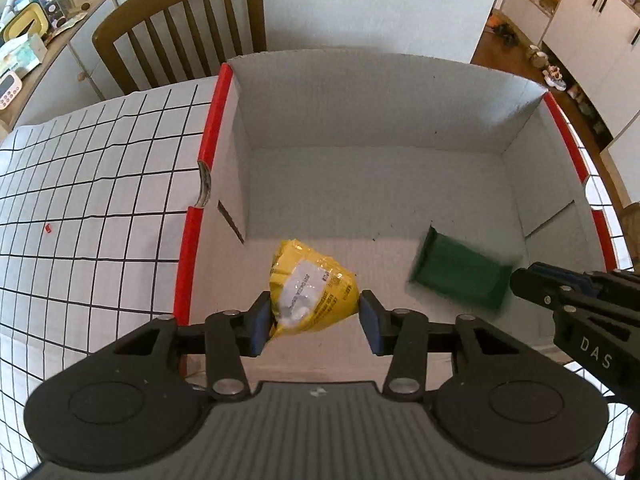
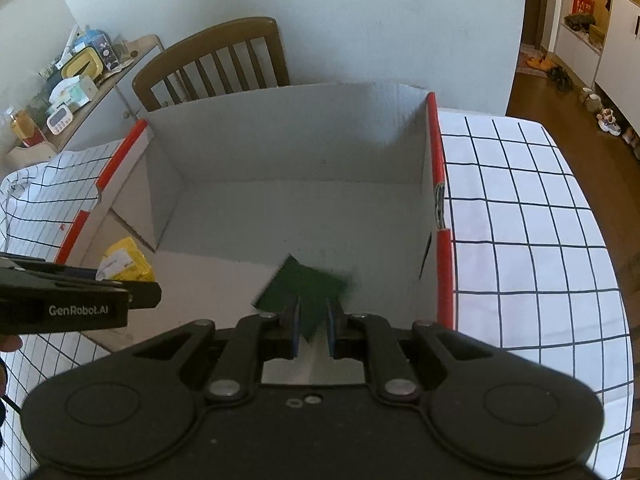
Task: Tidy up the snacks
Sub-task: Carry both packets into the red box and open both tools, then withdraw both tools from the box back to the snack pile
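Note:
A white cardboard box [image 1: 360, 100] with red side rims stands on the checked tablecloth. In the left wrist view a yellow snack packet [image 1: 312, 288] sits low in the box between my left gripper's [image 1: 316, 320] blue pads. The left pad touches it and the right pad stands just off its edge, so the jaws read as open. A dark green packet [image 2: 308, 288], blurred, hangs over the box floor [image 2: 280, 220] with my right gripper [image 2: 313, 320] shut on its near corner. The left wrist view shows the green packet [image 1: 460, 272] at the right gripper's tip [image 1: 516, 280]. The right wrist view shows the yellow packet [image 2: 124, 260] by the left wall.
A brown wooden chair [image 1: 180, 20] stands behind the box against the white wall. A sideboard [image 2: 100, 80] with clutter is at the far left. The white black-grid tablecloth [image 2: 520, 220] spreads on both sides of the box. White cabinets [image 1: 592, 20] stand across the floor at right.

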`<control>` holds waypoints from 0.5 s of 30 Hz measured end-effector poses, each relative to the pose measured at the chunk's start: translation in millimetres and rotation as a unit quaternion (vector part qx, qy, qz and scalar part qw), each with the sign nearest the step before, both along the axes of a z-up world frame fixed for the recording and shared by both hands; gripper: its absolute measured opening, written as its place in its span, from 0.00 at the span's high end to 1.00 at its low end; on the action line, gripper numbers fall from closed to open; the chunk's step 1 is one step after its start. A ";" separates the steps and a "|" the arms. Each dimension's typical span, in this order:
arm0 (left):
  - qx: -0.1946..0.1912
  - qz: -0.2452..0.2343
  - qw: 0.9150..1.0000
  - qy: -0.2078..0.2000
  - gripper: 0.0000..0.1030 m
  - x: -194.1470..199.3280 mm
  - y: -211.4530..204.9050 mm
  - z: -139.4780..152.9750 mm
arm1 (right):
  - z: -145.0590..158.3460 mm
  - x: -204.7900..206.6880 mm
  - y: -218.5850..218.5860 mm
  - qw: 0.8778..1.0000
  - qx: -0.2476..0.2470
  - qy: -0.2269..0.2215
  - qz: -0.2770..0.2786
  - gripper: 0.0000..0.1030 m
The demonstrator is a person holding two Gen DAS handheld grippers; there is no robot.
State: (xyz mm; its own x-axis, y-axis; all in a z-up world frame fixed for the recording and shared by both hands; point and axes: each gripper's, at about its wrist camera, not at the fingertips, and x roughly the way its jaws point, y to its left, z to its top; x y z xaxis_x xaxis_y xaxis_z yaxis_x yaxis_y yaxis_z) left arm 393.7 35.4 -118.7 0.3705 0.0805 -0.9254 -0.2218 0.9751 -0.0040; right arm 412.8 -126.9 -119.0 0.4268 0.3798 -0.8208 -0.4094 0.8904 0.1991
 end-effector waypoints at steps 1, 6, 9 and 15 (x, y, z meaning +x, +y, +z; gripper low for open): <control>-0.003 0.003 1.000 -0.003 0.52 -2.0 1.1 1.6 | 1.2 -1.0 -0.5 1.000 0.002 -0.001 0.000 0.88; -0.009 0.004 1.000 -0.024 0.46 -11.0 8.5 12.4 | 9.6 -9.4 -5.1 1.000 0.010 -0.009 -0.001 0.87; -0.011 0.000 0.999 -0.040 0.46 -21.5 9.7 23.8 | 21.2 -18.5 -9.3 0.999 0.018 -0.027 0.002 0.86; -0.016 -0.008 0.997 -0.076 0.45 -46.5 9.6 51.4 | 52.0 -43.6 -20.4 0.997 0.043 -0.062 0.006 0.82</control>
